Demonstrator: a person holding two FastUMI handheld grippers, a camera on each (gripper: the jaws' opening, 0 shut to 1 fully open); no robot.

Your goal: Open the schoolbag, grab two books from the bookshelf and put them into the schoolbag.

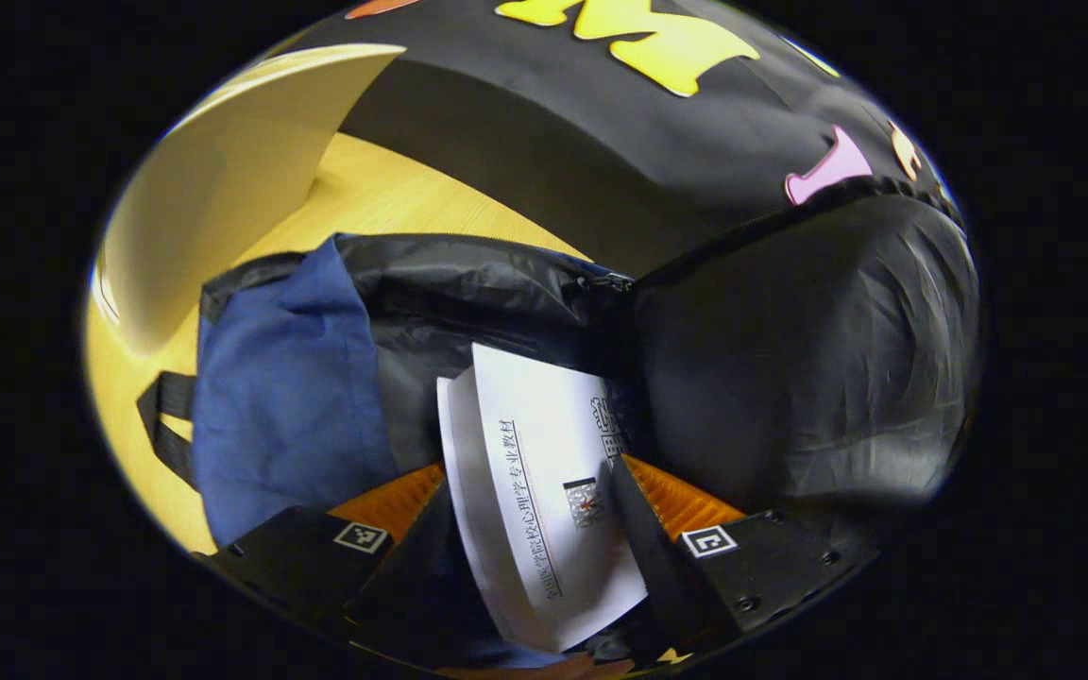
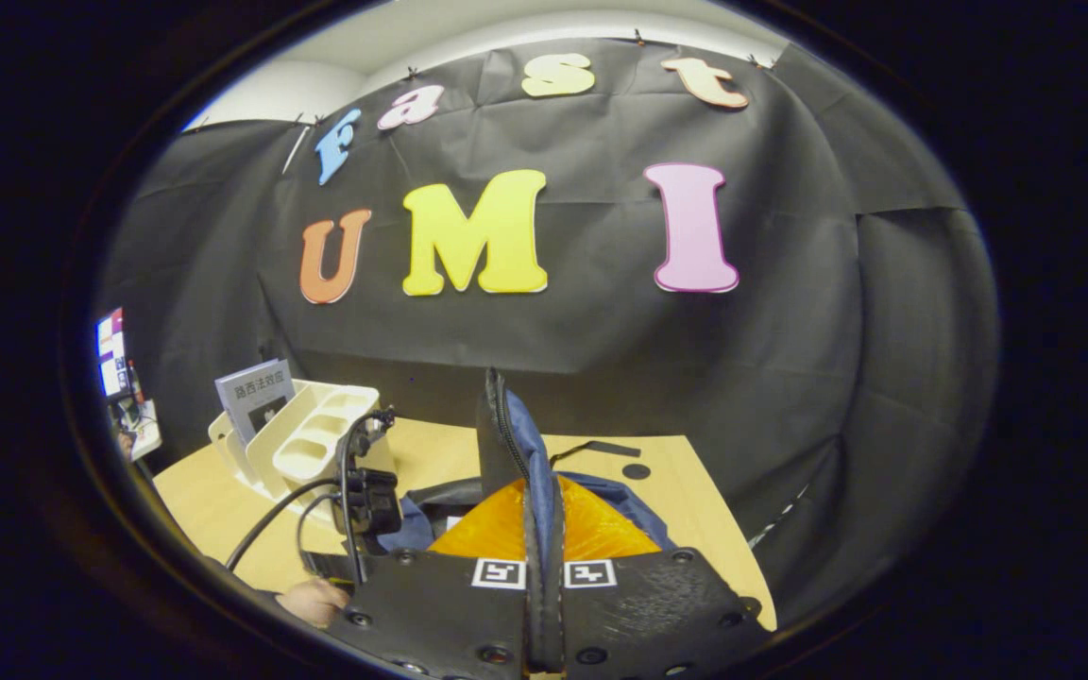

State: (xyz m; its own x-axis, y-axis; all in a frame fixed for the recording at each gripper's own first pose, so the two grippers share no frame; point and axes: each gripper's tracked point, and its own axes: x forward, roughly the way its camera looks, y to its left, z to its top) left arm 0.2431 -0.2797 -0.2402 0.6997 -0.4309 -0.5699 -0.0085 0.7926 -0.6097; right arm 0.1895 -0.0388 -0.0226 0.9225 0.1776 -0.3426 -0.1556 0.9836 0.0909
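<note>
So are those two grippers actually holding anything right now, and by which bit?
Yes. The left gripper grips a white book by its near end, over the open schoolbag. The right gripper pinches the schoolbag's flap by its zippered edge, holding it up.

Black cloth wall behind light wooden table.

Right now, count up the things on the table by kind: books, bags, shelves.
Books: 2, a white book held by the left hand-held gripper over the schoolbag, and a grey book in the bookshelf
Schoolbags: 1
Bookshelves: 1
Total: 4
</note>
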